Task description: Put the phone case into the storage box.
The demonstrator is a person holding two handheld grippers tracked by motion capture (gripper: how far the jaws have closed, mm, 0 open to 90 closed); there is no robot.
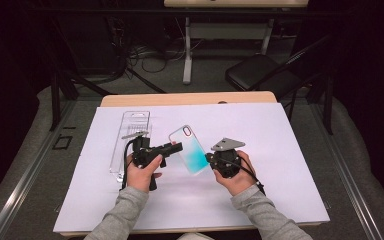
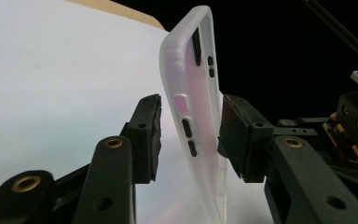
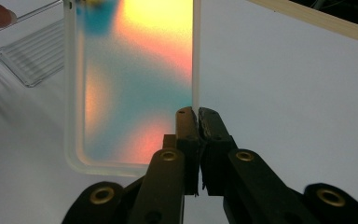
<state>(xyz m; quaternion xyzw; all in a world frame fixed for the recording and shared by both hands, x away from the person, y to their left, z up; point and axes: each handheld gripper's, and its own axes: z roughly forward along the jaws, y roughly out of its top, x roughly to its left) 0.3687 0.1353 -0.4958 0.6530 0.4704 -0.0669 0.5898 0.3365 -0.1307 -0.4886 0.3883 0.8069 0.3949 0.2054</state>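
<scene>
A wooden table [image 1: 190, 98] bears white paper [image 1: 280, 150] and clear packaging [image 1: 132, 135].

One phone case [image 1: 190, 149] and one clear plastic package [image 1: 131, 140] — nothing doubled. Two tools — left tool [image 1: 174, 147], right tool [image 1: 210, 159].

White sheet [image 1: 280, 150] bare from 12 to 5 o'clock of right gripper [image 1: 211, 159], free passage there. Near strip in front of both forearms also open. Phone case [image 1: 190, 149] spans the gap between the grippers, blocks crossing. Clear plastic package [image 1: 131, 137] lies at 11 o'clock of left gripper [image 1: 177, 146], just beside it, blocks that side. Left edge of sheet at 9 o'clock is free
</scene>
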